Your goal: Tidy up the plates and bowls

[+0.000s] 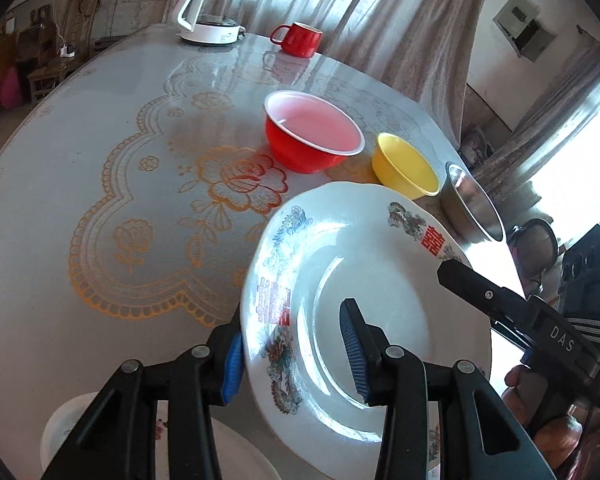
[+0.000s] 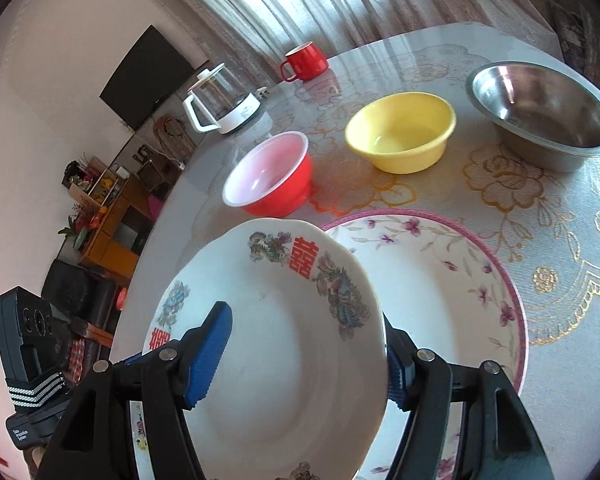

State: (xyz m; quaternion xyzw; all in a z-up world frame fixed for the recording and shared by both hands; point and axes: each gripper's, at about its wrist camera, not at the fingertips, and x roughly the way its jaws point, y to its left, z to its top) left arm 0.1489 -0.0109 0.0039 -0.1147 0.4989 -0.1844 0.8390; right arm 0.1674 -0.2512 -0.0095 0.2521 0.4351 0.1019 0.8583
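A white dragon-pattern plate (image 1: pixel 380 264) (image 2: pixel 284 344) is held tilted above the table by both grippers at once. My left gripper (image 1: pixel 296 352) is shut on its near left rim. My right gripper (image 2: pixel 304 356) is shut on its opposite rim; its black finger (image 1: pixel 484 292) shows in the left wrist view. Under the plate lies a larger floral plate with a pink rim (image 2: pixel 472 292). A red bowl (image 1: pixel 312 136) (image 2: pixel 272 176), a yellow bowl (image 1: pixel 406 166) (image 2: pixel 402 136) and a steel bowl (image 1: pixel 474 204) (image 2: pixel 544 112) stand in a row beyond.
A red mug (image 1: pixel 300 39) (image 2: pixel 305 61) and a glass kettle on a white base (image 1: pixel 212 12) (image 2: pixel 224 100) stand at the far edge of the round table (image 1: pixel 100 140). Another white dish (image 1: pixel 60 432) lies near the left gripper. Curtains hang behind.
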